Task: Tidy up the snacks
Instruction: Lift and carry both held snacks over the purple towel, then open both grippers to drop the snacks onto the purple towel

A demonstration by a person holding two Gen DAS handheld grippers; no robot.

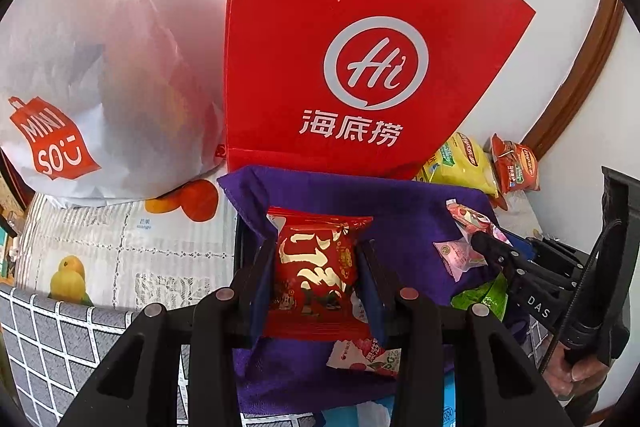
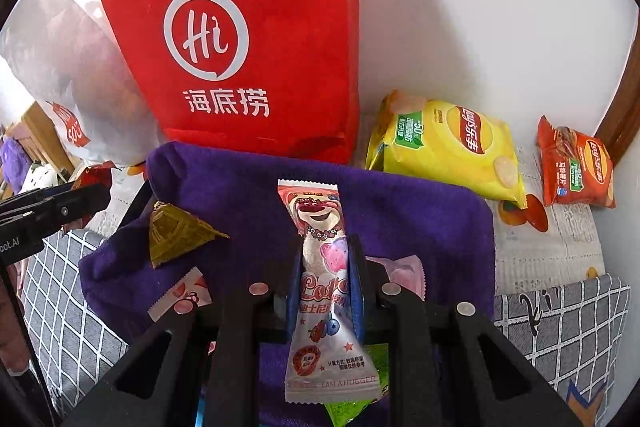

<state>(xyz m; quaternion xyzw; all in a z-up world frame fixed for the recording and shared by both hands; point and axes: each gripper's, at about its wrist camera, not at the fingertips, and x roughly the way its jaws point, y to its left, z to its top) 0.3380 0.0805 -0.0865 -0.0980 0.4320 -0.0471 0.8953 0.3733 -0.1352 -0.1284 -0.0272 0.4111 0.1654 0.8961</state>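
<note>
My left gripper (image 1: 316,247) is shut on a red snack packet with gold writing (image 1: 314,267), held above the purple cloth (image 1: 320,191). My right gripper (image 2: 325,247) is shut on a pink Lotso bear snack packet (image 2: 320,227), also above the purple cloth (image 2: 420,211). The right gripper also shows in the left wrist view (image 1: 478,241) with the pink packet (image 1: 466,217). A tall red paper bag (image 1: 352,47) and a white Miniso bag (image 1: 80,87) stand behind the cloth.
On the cloth lie a gold-green triangular packet (image 2: 176,233), a small pink-white packet (image 2: 182,295), a pale pink packet (image 2: 404,267) and a green packet (image 2: 356,403). Yellow (image 2: 448,147) and orange (image 2: 576,167) chip bags lie right, against the wall.
</note>
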